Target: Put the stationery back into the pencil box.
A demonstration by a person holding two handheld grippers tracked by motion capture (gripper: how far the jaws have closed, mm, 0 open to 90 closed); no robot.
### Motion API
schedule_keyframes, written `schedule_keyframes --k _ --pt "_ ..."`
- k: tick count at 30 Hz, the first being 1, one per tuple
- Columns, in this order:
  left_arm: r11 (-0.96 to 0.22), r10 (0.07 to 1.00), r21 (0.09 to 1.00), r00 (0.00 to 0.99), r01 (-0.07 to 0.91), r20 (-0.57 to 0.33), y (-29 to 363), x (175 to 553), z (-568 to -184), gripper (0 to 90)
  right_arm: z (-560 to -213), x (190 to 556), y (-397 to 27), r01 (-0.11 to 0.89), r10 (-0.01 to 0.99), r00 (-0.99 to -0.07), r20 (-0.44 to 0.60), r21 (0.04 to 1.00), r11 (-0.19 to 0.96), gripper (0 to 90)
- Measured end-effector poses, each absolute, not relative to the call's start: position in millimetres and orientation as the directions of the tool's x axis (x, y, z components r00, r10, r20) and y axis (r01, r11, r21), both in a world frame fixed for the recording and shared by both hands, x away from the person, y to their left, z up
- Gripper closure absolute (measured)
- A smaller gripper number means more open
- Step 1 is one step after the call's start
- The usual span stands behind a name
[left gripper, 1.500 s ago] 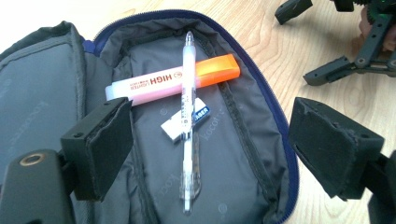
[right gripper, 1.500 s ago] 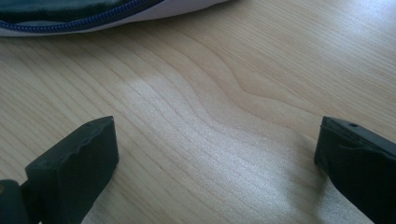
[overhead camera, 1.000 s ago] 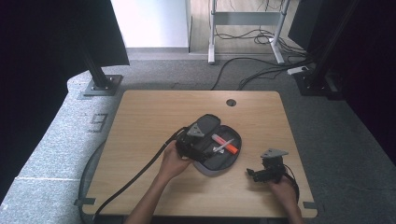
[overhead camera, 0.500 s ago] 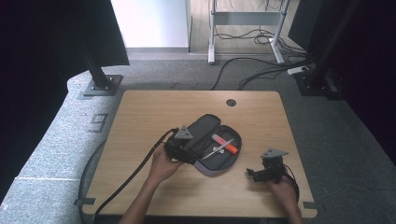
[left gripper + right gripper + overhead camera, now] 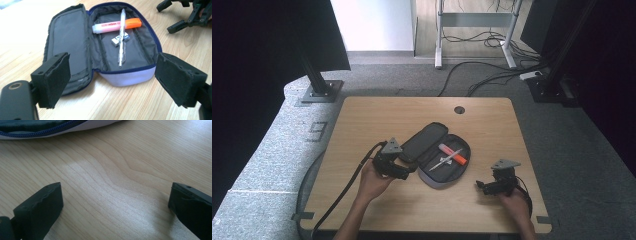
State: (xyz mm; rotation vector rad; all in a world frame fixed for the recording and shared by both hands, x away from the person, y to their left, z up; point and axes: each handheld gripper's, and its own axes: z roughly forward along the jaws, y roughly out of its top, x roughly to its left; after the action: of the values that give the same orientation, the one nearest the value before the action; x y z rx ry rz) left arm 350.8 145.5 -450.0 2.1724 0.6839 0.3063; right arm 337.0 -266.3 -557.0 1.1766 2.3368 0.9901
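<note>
Currently the left gripper point(image 5: 408, 170) and right gripper point(image 5: 479, 186) stand wide open, empty, flanking the unzipped grey fabric pencil case point(image 5: 432, 175).

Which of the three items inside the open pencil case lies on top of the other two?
The clear pen: it lies lengthwise across the orange highlighter and over the small white eraser, which both rest on the case lining.

We read this as a lab or office recording space: a light wooden desk point(image 5: 362, 120) stands on grey carpet point(image 5: 272, 155), black stand bases point(image 5: 319, 92) sit behind the desk, and cables point(image 5: 482, 75) trail under a metal frame point(image 5: 439, 45) beyond the desk.
</note>
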Motion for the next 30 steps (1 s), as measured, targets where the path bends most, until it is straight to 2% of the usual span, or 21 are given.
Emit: schedule_keyframes --k 8,19,30 --pt "-0.52 0.595 0.763 0.803 0.385 0.0 162 345 -466 8.3 -557 337 -266 0.563 0.801 -0.598 0.007 0.716 0.413 0.0" --pt "-0.484 0.612 0.763 0.789 0.428 -0.056 183 338 -494 6.0 -557 337 -266 0.563 0.802 -0.598 0.007 0.716 0.413 0.0" --pt "-0.525 0.619 0.713 0.784 0.464 -0.055 190 336 -535 0.0 -557 337 -266 0.563 0.802 -0.598 0.007 0.716 0.413 0.0"
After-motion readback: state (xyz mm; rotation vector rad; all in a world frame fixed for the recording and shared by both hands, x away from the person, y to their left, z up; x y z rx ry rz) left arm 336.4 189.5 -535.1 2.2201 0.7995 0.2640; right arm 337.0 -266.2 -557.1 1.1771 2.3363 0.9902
